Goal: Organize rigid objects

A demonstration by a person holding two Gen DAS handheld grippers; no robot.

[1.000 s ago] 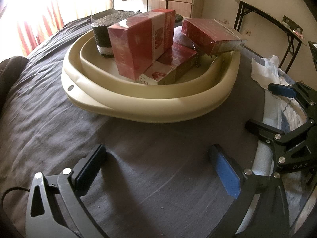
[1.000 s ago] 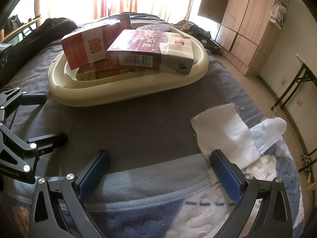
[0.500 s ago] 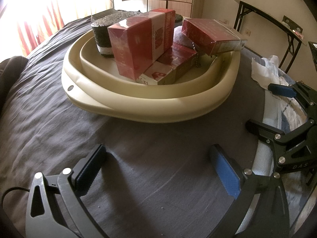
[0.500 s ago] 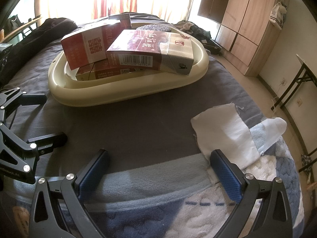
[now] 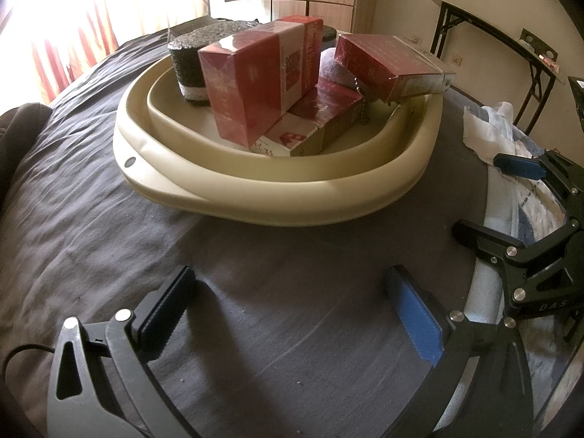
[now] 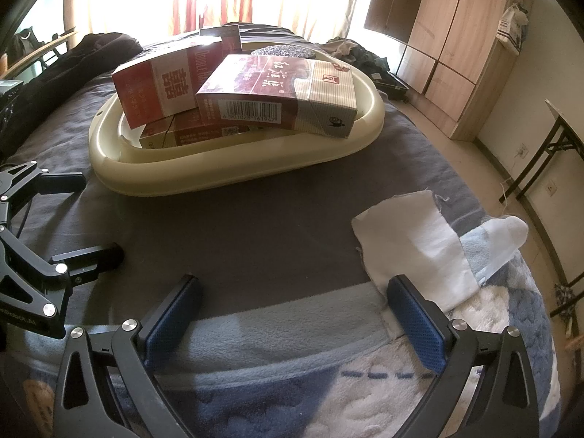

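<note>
A cream plastic basin (image 5: pixel 277 197) sits on the dark grey bed cover, also in the right wrist view (image 6: pixel 233 179). It holds several red cartons: an upright red box (image 5: pixel 255 76) (image 6: pixel 164 84), a maroon box (image 5: pixel 387 64) (image 6: pixel 277 91) leaning on the rim, and a flat box (image 5: pixel 310 124) beneath. A black cylindrical block (image 5: pixel 193 62) stands at the basin's back. My left gripper (image 5: pixel 292 314) is open and empty over the cover before the basin. My right gripper (image 6: pixel 295 321) is open and empty, over the blue blanket edge.
A white cloth (image 6: pixel 419 241) lies on the blue-and-white blanket (image 6: pixel 328 394) by the right gripper. A dark garment pile (image 6: pixel 73 62) lies at the bed's left. A wooden wardrobe (image 6: pixel 456 36) and a black-legged folding table (image 5: pixel 511 43) stand beyond the bed.
</note>
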